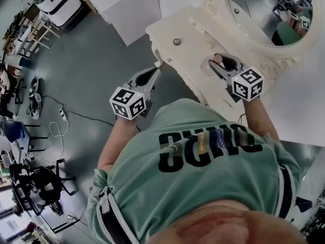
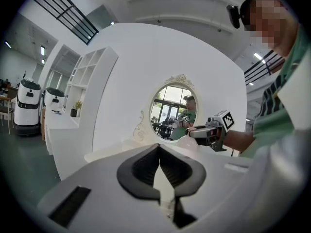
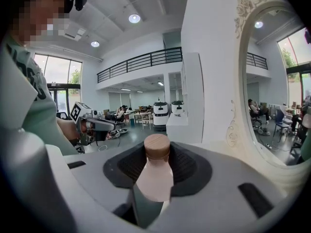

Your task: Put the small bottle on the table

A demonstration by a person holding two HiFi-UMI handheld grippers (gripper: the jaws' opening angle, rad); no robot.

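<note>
Right gripper [image 3: 158, 155] clamps small bottle [image 3: 154, 179] (base hidden); left gripper [image 2: 159, 152] closed.

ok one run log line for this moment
left claw: shut, empty | right claw: shut on small bottle | small bottle: over table, contact unclear

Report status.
Left gripper shut, empty. Right gripper shut on bottle, over table. Mirror close by.

Small bottle [image 3: 154, 178] between right gripper [image 1: 224, 66] jaws above table [image 1: 170, 27], before mirror [image 1: 264, 9]; left gripper [image 1: 151, 76] just left of table edge.
</note>
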